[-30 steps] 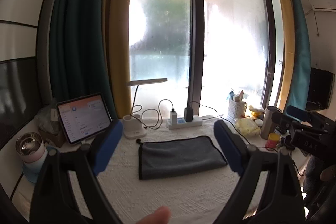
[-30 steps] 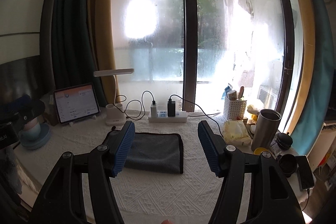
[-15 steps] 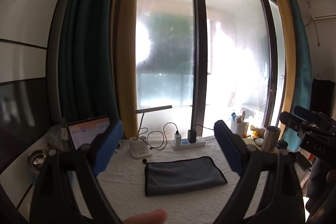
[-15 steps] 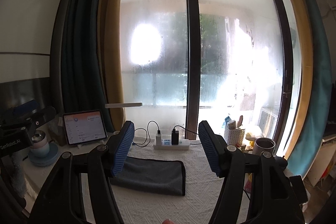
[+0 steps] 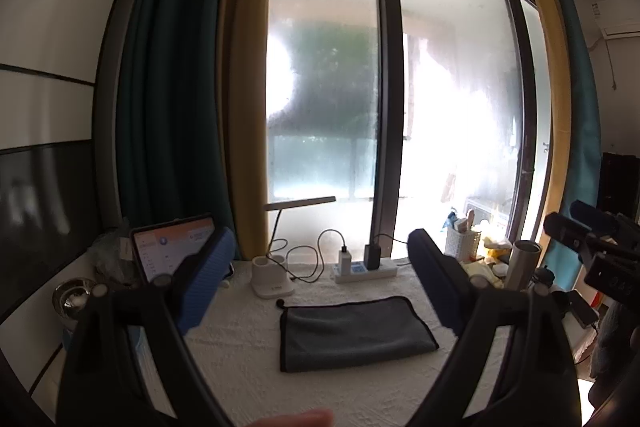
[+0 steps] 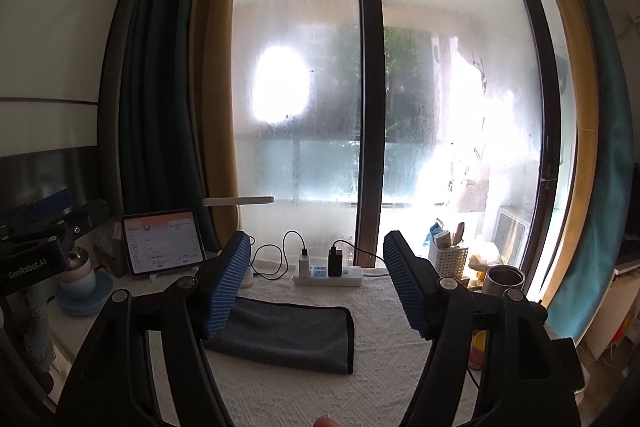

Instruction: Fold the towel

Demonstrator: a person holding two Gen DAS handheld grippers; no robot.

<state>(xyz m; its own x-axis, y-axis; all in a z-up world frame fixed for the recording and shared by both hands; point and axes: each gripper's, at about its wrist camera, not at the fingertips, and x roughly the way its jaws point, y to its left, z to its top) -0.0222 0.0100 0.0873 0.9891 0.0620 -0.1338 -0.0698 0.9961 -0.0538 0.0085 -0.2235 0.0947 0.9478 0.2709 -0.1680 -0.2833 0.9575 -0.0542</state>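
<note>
A dark grey towel (image 5: 354, 331) lies folded flat on the white textured tablecloth (image 5: 248, 367); it also shows in the right wrist view (image 6: 288, 337). My left gripper (image 5: 320, 291) is open and empty, held above and short of the towel. My right gripper (image 6: 316, 287) is open and empty too, raised above the towel, its left blue pad (image 6: 226, 289) covering the towel's left end. The right gripper's body shows at the right edge of the left wrist view (image 5: 592, 251).
Along the window stand a tablet (image 6: 162, 247), a white desk lamp (image 5: 272, 279), a power strip with chargers and cables (image 6: 328, 275), a white basket (image 6: 448, 261) and a steel tumbler (image 6: 502, 279). A bowl on a blue plate (image 6: 82, 291) stands far left.
Both grippers have tilted upward and drawn back from the table, so more window and less cloth shows. The towel has not moved. Both stay open.
</note>
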